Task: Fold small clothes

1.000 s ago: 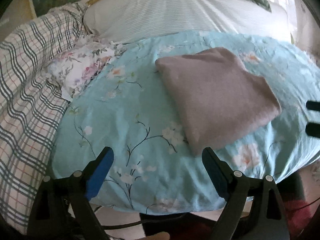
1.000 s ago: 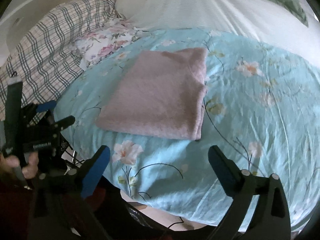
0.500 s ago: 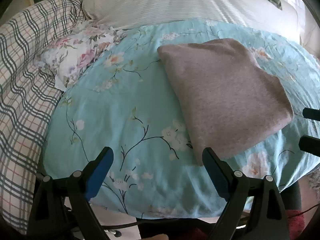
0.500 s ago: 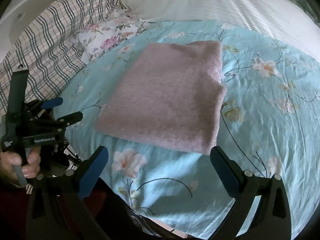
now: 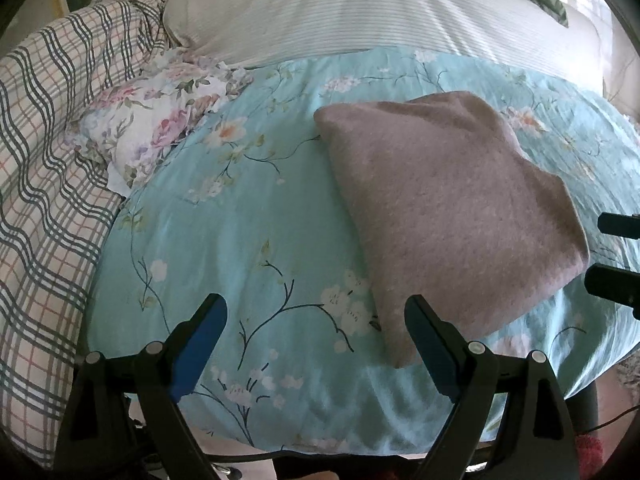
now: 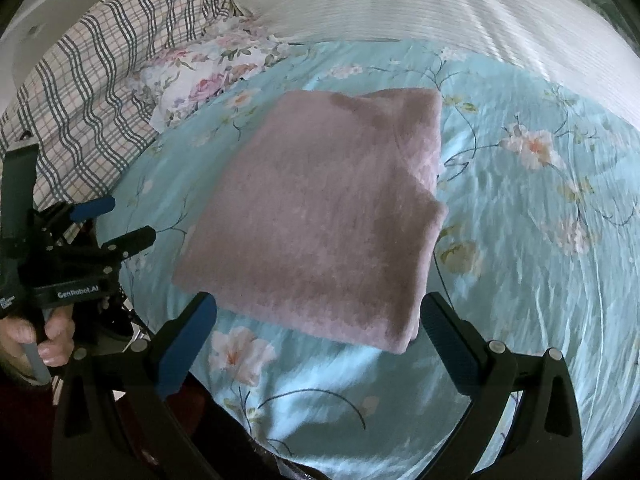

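A folded mauve fleece garment lies flat on the light-blue floral sheet. My left gripper is open and empty, its right finger by the garment's near corner. My right gripper is open and empty too, spread just short of the garment's near edge. The left gripper shows at the left of the right wrist view, held by a hand. The right gripper's fingertips poke in at the right edge of the left wrist view.
A crumpled floral cloth lies at the sheet's far left. A plaid blanket covers the left side. White striped bedding lies beyond. The bed's near edge runs under both grippers.
Both grippers have moved in closer to the folded garment, which now fills more of each view. The garment has not moved, and both grippers stay open.
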